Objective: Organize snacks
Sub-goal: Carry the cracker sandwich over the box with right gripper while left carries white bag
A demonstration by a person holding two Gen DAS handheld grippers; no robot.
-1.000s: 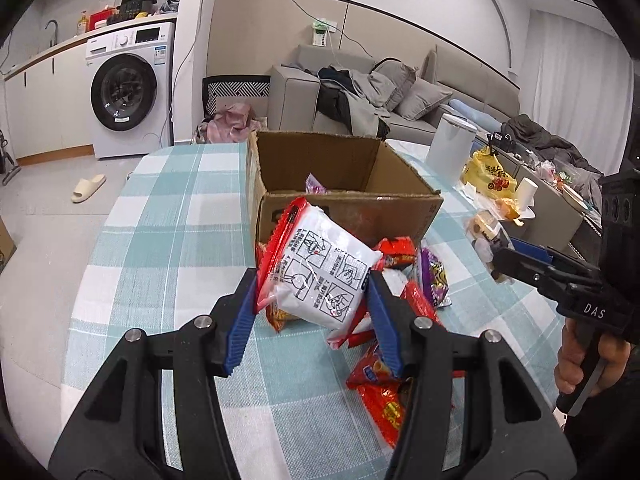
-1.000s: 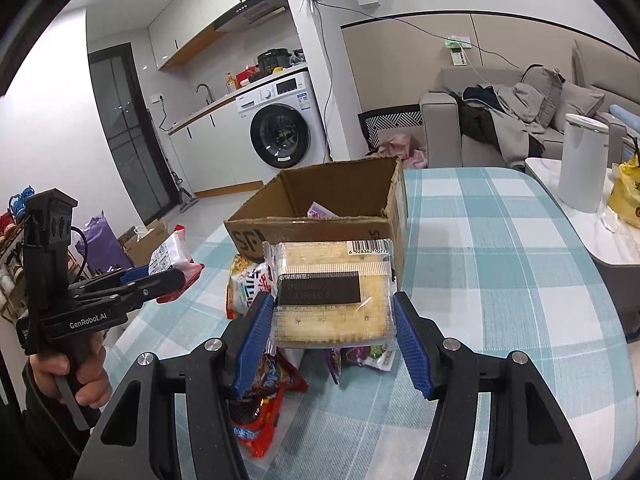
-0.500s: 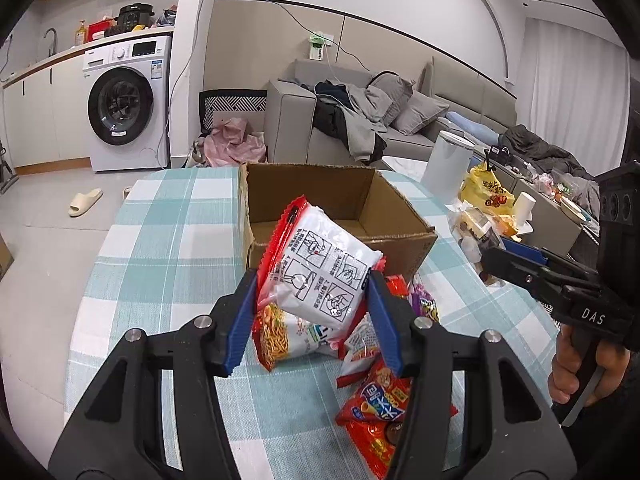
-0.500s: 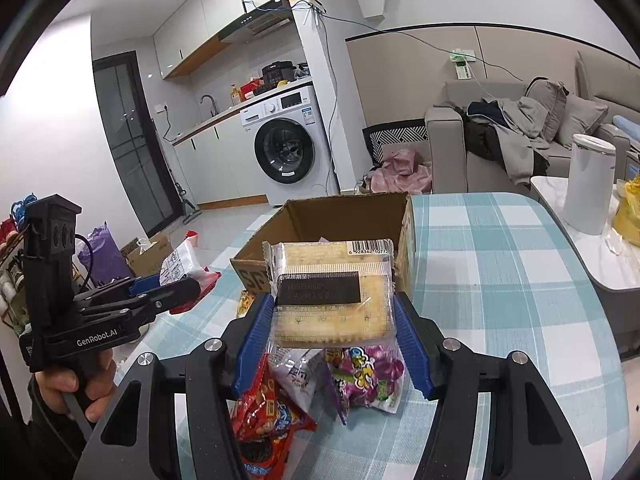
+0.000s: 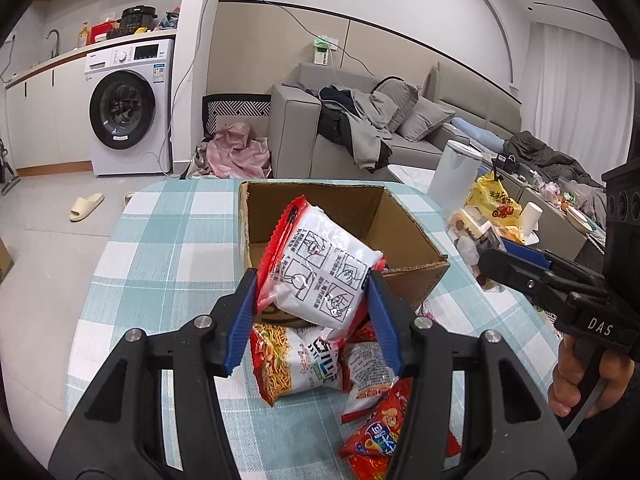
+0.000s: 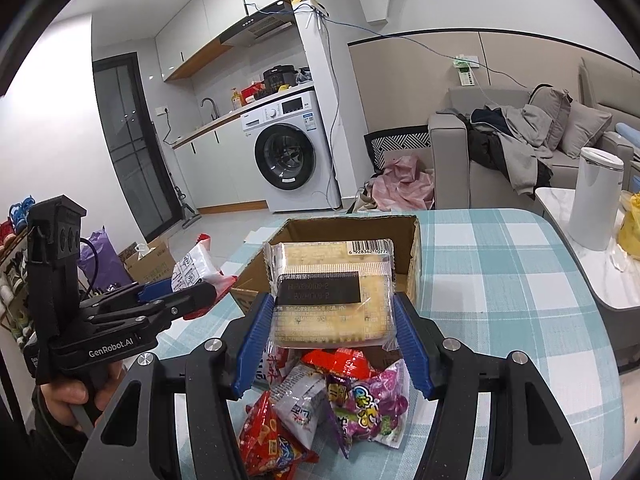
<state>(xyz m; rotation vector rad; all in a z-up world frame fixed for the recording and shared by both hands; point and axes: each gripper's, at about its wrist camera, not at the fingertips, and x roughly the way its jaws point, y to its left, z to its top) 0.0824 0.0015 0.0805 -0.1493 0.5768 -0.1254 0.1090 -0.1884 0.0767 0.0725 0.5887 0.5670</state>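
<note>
My left gripper [image 5: 312, 292] is shut on a red-and-white instant noodle packet [image 5: 320, 272], held tilted in the air just before the near wall of the open cardboard box [image 5: 416, 236]. My right gripper [image 6: 334, 312] is shut on a clear-wrapped pack of crackers [image 6: 332, 292], lifted in front of the same cardboard box [image 6: 414, 256]. A pile of snack bags [image 5: 320, 364] lies on the checked tablecloth below both grippers, also seen as snack bags [image 6: 332, 400] in the right wrist view. Each gripper shows in the other's view: the right gripper [image 5: 486, 266] and the left gripper [image 6: 208, 286] with its noodle packet [image 6: 196, 266].
The round table wears a teal checked cloth [image 5: 168, 248]. A white canister [image 6: 596, 196] and a yellow bag [image 5: 494, 196] stand on a side table to the right. A sofa [image 5: 360, 132] and a washing machine [image 5: 128, 108] lie beyond. A person's hand [image 5: 576, 376] grips the right handle.
Both grippers have risen with their packs toward the box, which now sits lower and shows more of its inside. More of the snack pile shows beneath the jaws.
</note>
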